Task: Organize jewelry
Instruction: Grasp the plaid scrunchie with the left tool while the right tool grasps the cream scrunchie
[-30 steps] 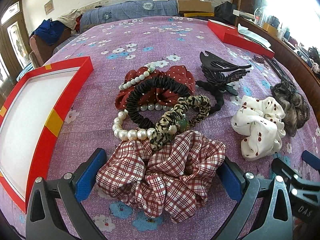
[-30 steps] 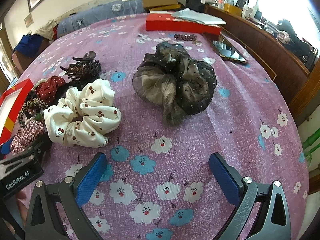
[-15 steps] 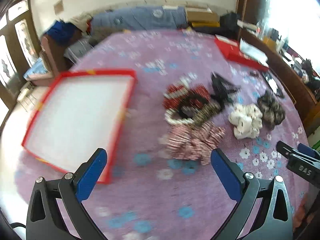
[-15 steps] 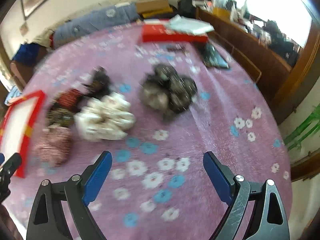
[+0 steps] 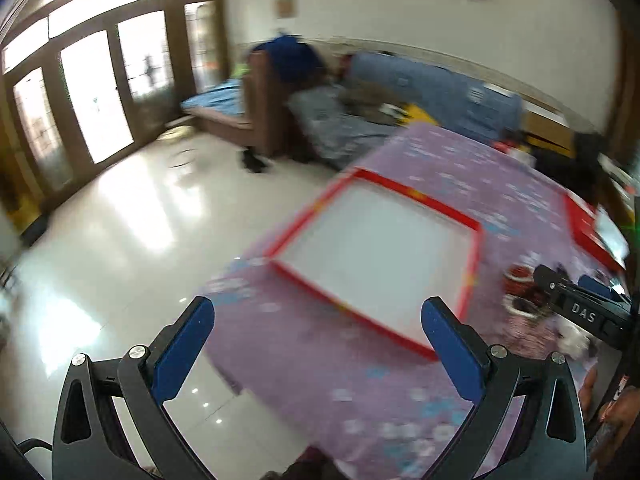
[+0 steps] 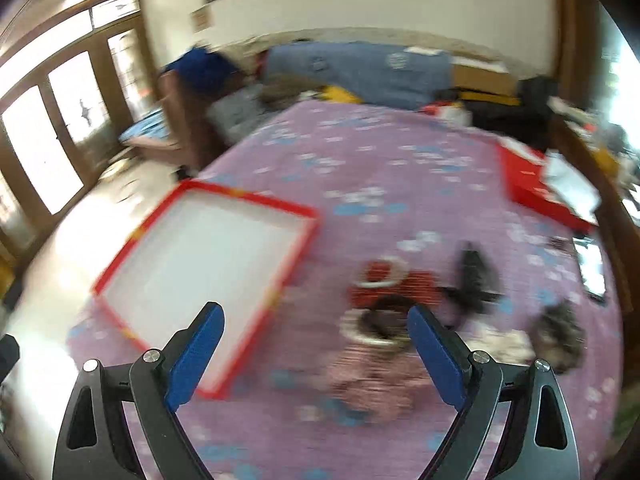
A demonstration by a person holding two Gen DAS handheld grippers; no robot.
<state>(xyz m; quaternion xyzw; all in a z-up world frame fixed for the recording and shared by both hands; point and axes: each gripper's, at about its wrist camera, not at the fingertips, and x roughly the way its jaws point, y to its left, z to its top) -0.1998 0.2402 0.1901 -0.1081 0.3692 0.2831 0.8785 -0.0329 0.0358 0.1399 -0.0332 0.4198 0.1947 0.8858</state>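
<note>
**Both tongs open and empty above the purple surface**

The left tongs (image 5: pixel 318 344) are spread wide with nothing between the blue pads, hanging over the near left edge of the surface (image 5: pixel 320 384), which carries a purple cloth with pale flowers. Just ahead of them lies the red-rimmed tray (image 5: pixel 472 264), near the left edge; its white bottom is bare, with nothing lying in it.

The right tongs (image 6: pixel 316 354) are likewise spread wide and hold nothing. In their view the red-rimmed tray (image 6: pixel 120 308) lies to the left, and the hair accessories are heaped just to its right, toward the middle of the surface (image 6: pixel 360 152): a plaid scrunchie (image 6: pixel 368 384) nearest, a red scrunchie (image 6: pixel 400 284) with a pale bead ring behind it, a black claw clip (image 6: pixel 474 280) further right, then a white scrunchie (image 6: pixel 504 344) and a dark gauzy scrunchie (image 6: pixel 560 332) toward the right edge. Motion blur hides their details. A red box (image 6: pixel 524 176) lies at the far right corner.
</note>
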